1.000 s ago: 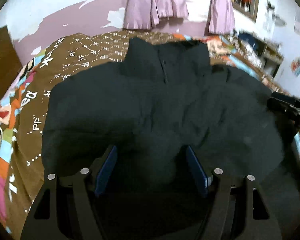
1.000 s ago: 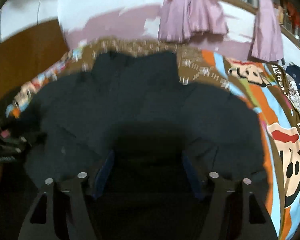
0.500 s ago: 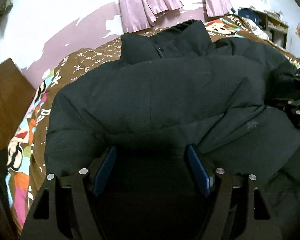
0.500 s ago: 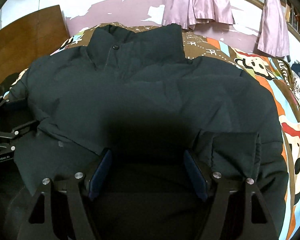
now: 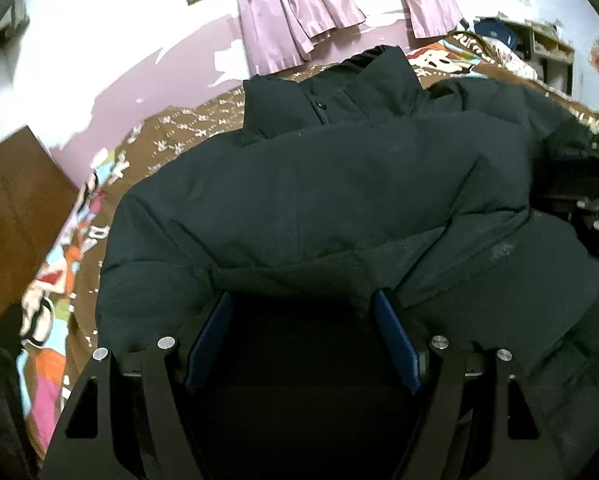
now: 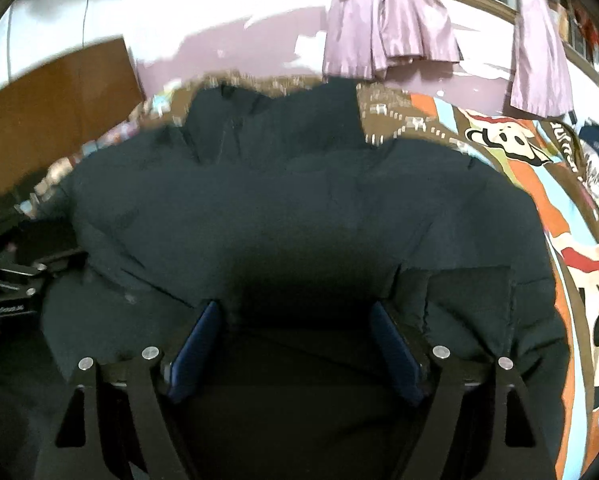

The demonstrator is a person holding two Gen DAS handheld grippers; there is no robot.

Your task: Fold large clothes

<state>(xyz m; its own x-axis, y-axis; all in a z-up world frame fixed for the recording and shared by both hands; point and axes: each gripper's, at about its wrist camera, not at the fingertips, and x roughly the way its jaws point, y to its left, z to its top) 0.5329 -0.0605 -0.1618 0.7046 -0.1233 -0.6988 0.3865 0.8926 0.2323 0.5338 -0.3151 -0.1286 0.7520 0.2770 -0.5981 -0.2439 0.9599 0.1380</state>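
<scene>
A black puffy jacket (image 5: 319, 184) lies spread on the bed, collar toward the far wall. My left gripper (image 5: 301, 300) is at its near edge, and dark jacket fabric fills the gap between the blue pads (image 5: 395, 340), which are shut on it. In the right wrist view the same jacket (image 6: 299, 200) fills the middle. My right gripper (image 6: 294, 308) also has jacket fabric between its pads (image 6: 193, 352), and its jaws are opening. A folded sleeve end (image 6: 471, 300) lies just right of it. Each gripper shows at the edge of the other's view.
A brown cartoon-print bedspread (image 5: 179, 128) (image 6: 559, 216) covers the bed. Pink curtains (image 5: 295, 12) hang on the far wall. A wooden panel (image 5: 15, 208) stands at the left of the bed, and shelves (image 5: 551, 52) at the far right.
Both views have closed in on the jacket, and the left one has tilted down. The sleeve end came into the right view. The right jaws have spread a little.
</scene>
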